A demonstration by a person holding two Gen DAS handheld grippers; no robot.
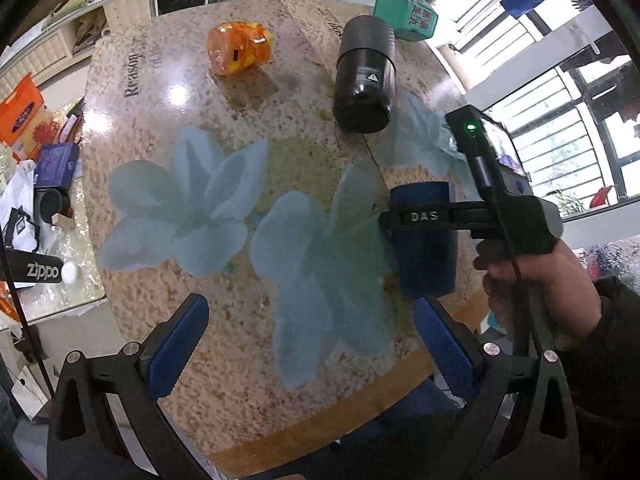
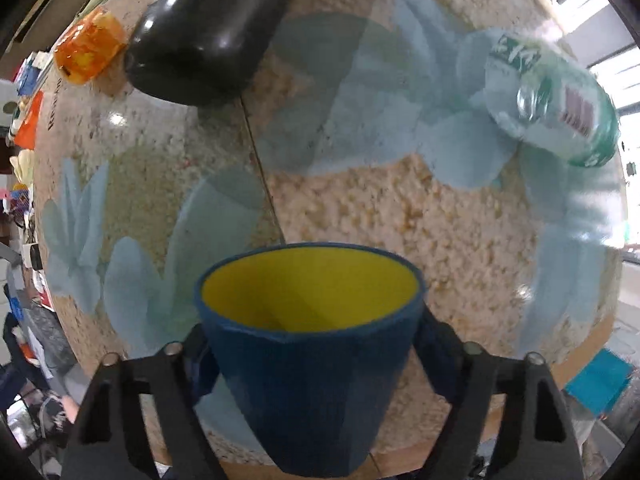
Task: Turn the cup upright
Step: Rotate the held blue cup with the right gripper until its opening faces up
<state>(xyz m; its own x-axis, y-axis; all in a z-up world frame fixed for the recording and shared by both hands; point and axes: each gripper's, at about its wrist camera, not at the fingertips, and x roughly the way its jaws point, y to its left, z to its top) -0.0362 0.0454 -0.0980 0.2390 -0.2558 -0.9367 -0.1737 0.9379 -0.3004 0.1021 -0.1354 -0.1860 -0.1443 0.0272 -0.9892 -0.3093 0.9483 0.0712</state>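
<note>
The cup (image 2: 310, 364) is dark blue outside and yellow inside, and it looks like light, hard plastic, so it should be easy to lift and turn but could slip if squeezed too softly. It has no handle that I can see, so the best place to hold it is around its middle, one finger on each side. That is just where the right gripper (image 2: 316, 352) has it: the two fingers are closed on the cup's sides, and the open mouth points away from the camera. In the left view the cup (image 1: 424, 240) seems to sit near the right edge of the flowery table (image 1: 224, 392). The left gripper (image 1: 312, 344) is wide open with nothing in it, and it hovers near the front of the table, close beside the cup but not touching it.
</note>
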